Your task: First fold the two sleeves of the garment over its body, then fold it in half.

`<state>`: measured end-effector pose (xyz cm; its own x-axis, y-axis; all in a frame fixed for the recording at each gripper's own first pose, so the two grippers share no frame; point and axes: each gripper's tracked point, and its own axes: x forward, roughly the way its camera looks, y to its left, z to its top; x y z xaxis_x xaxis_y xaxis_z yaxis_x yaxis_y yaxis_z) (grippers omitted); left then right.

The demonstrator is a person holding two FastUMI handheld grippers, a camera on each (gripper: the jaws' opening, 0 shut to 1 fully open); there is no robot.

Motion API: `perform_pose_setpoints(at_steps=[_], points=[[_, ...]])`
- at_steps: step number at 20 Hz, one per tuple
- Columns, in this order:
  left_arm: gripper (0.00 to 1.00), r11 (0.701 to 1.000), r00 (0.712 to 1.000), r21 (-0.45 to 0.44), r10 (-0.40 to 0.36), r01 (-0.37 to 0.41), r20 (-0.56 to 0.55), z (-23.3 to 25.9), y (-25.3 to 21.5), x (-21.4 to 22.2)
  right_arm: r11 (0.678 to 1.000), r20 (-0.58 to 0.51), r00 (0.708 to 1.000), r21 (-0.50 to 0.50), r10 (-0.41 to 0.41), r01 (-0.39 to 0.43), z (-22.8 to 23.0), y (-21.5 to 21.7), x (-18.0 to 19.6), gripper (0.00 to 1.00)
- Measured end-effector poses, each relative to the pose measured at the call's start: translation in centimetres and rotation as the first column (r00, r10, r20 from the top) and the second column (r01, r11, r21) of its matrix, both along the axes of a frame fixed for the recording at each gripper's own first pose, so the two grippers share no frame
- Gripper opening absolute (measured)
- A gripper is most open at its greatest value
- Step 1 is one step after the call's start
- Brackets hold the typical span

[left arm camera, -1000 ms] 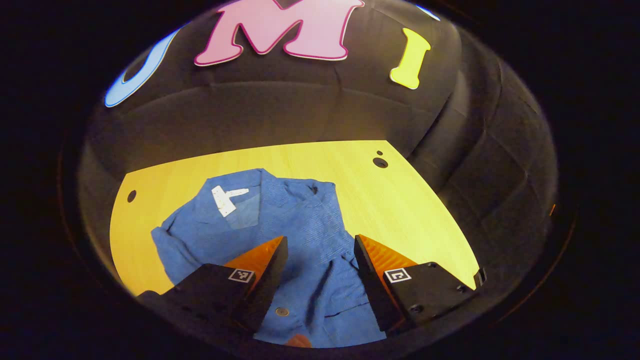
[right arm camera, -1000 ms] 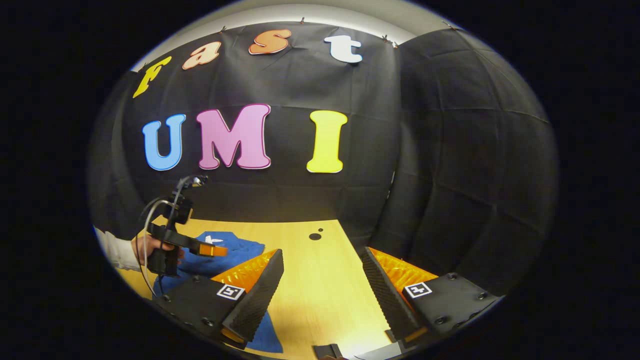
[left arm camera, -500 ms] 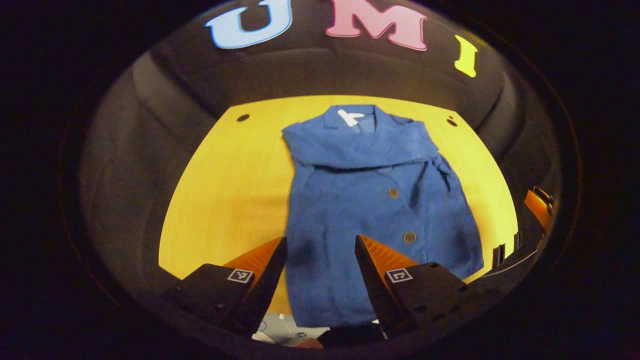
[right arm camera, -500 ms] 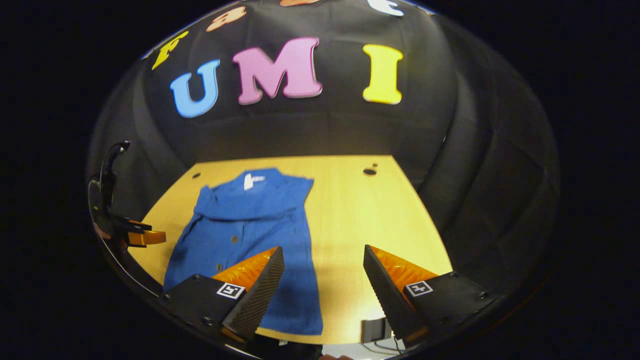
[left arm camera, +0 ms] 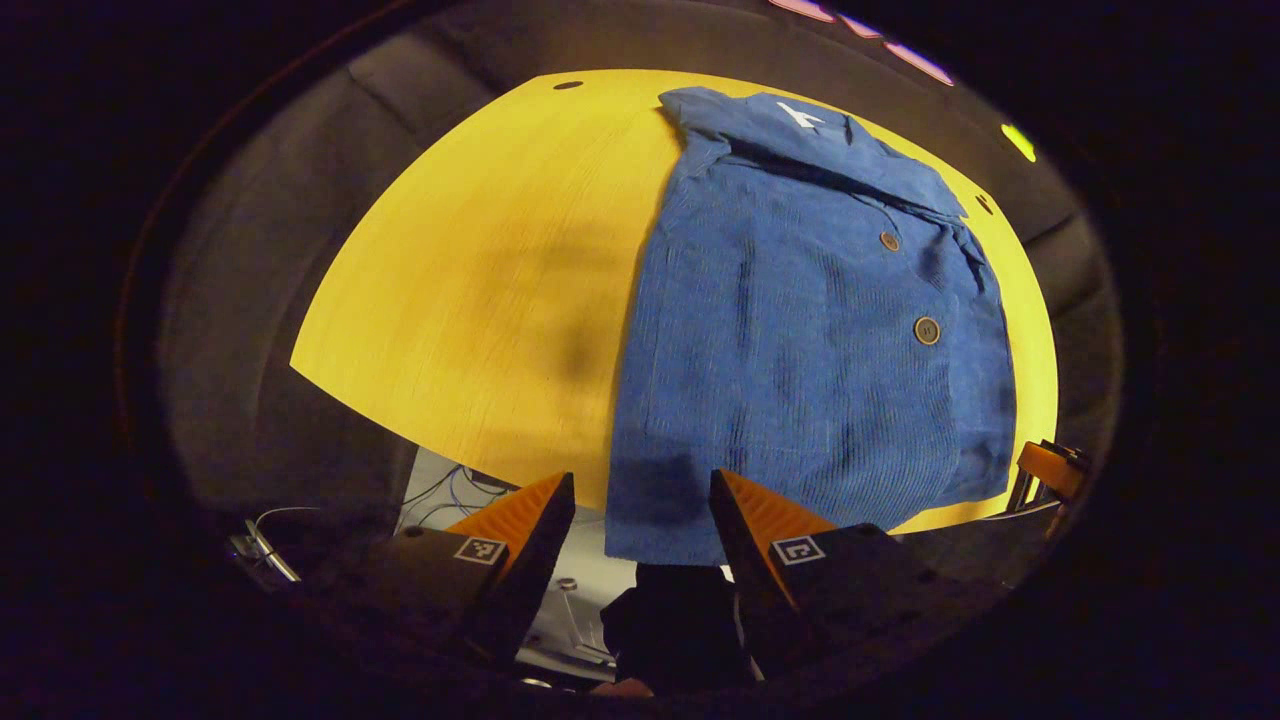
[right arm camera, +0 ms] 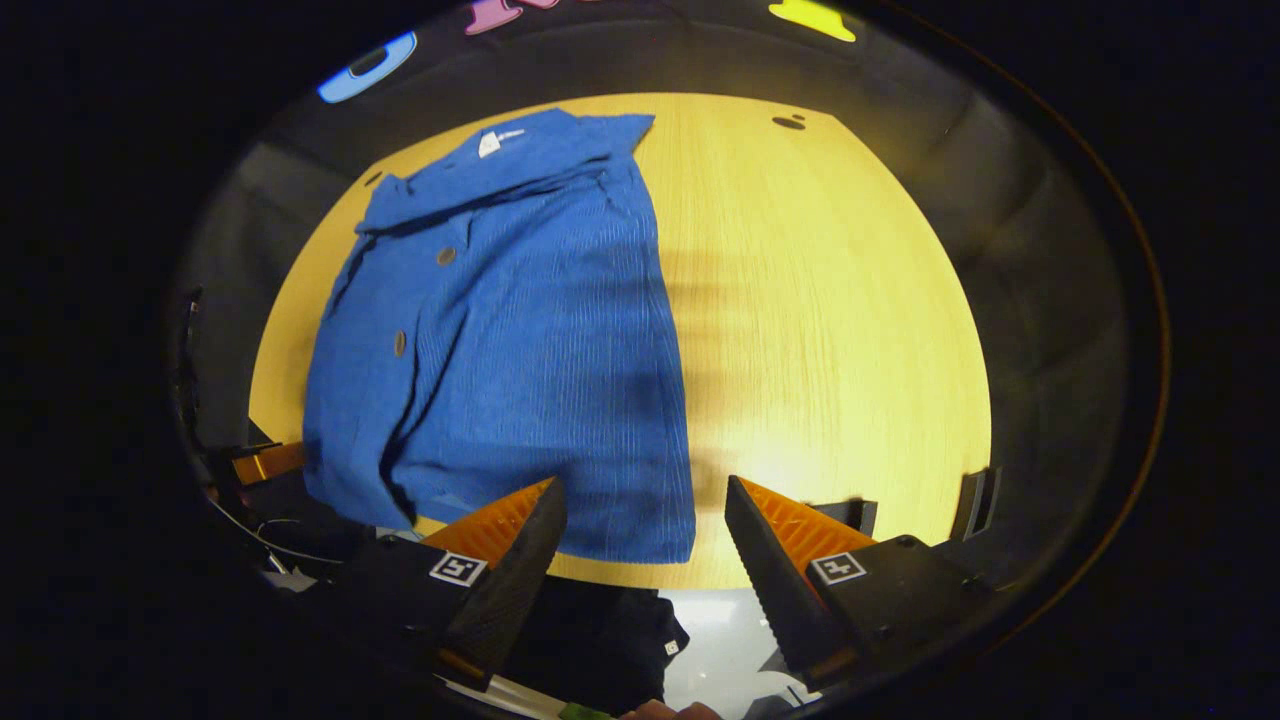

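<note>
Wooden counter (left arm camera: 470, 270), one blue garment (left arm camera: 800, 330) laid flat, sleeves folded in, two buttons (left arm camera: 927, 330) counted.
Left claw (left arm camera: 640, 520) and right claw (right arm camera: 645, 530) are held wide open, empty, at the hem.

A recording booth in a lab: black cloth walls (right arm camera: 1050, 300) close round a bare wooden bench (right arm camera: 830, 330), with loose cables (left arm camera: 450, 490) on the floor below its near edge.

Bare table (left arm camera: 470, 270) beside the garment (left arm camera: 800, 330) (nothing blocking)
</note>
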<state>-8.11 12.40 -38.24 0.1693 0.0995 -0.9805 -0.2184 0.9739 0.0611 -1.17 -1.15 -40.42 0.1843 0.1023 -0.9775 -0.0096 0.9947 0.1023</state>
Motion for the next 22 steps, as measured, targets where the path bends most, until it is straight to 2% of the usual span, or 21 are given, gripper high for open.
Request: perform_pose_setpoints(at_steps=[2,8,14,16,18,19,20,22], points=[[0.79,1.000,0.999,-0.024,-0.001,0.000,-0.036,-0.6,-0.3,-0.6,1.000,-0.045,0.999,-0.013,0.002,-0.002,-1.0,-0.1,-1.3,1.00],[0.80,0.999,0.994,-0.016,-0.031,0.029,-0.103,-2.7,-0.4,-0.8,0.999,-0.092,0.996,-0.047,0.003,-0.007,-2.6,-0.1,-2.5,1.00],[0.80,0.997,0.992,-0.058,-0.063,0.057,-0.107,-2.9,-0.3,-0.6,0.998,-0.141,0.990,-0.062,0.007,-0.016,-4.3,-0.1,-4.0,1.00],[0.80,0.997,0.993,-0.056,-0.064,0.058,-0.100,-2.9,-0.3,-0.7,0.999,-0.139,0.990,-0.039,-0.037,0.032,-4.7,0.3,-3.9,1.00],[0.79,0.997,0.994,-0.059,-0.058,0.053,-0.092,-2.9,-0.5,-0.9,0.997,-0.141,0.988,-0.027,-0.069,0.065,-4.3,0.3,-3.9,0.96],[0.79,0.997,0.994,-0.062,-0.056,0.051,-0.094,-2.9,-0.6,-0.9,0.998,-0.142,0.988,-0.026,-0.064,0.060,-4.4,0.4,-4.1,0.87],[0.73,0.996,0.993,-0.073,-0.059,0.052,-0.105,-2.8,-0.8,-0.9,0.999,-0.135,0.990,-0.016,-0.039,0.038,-4.5,0.7,-4.0,0.86],[0.40,0.994,0.994,-0.110,-0.020,0.008,-0.106,-3.2,-1.6,-0.9,0.999,-0.124,0.991,0.023,-0.040,0.043,-4.7,2.2,-3.7,0.56]])
